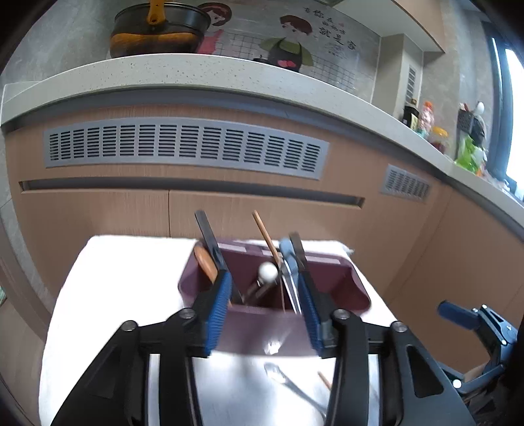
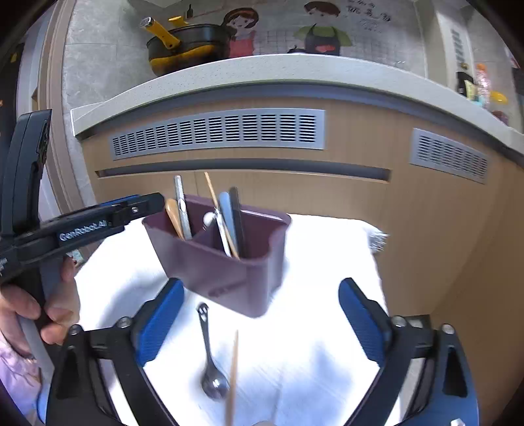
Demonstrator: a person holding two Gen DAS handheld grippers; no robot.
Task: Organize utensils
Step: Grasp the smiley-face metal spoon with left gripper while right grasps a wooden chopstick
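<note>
A dark maroon utensil holder (image 1: 275, 327) (image 2: 222, 259) stands on a white cloth (image 2: 311, 344) and holds several utensils upright. My left gripper (image 1: 263, 314) is open, with its blue pads on either side of the holder's near end; it also shows in the right wrist view (image 2: 140, 204) at the holder's left rim. My right gripper (image 2: 262, 324) is open and empty, low over the cloth in front of the holder. A metal spoon (image 2: 209, 357) (image 1: 288, 383) and a wooden chopstick (image 2: 233, 377) lie on the cloth between its fingers.
A wooden cabinet front (image 1: 183, 203) with grey vents (image 1: 183, 147) rises right behind the table. A speckled countertop (image 1: 196, 70) above carries a black and yellow pot (image 1: 157, 29). Bottles and bags (image 1: 458, 137) stand at the far right.
</note>
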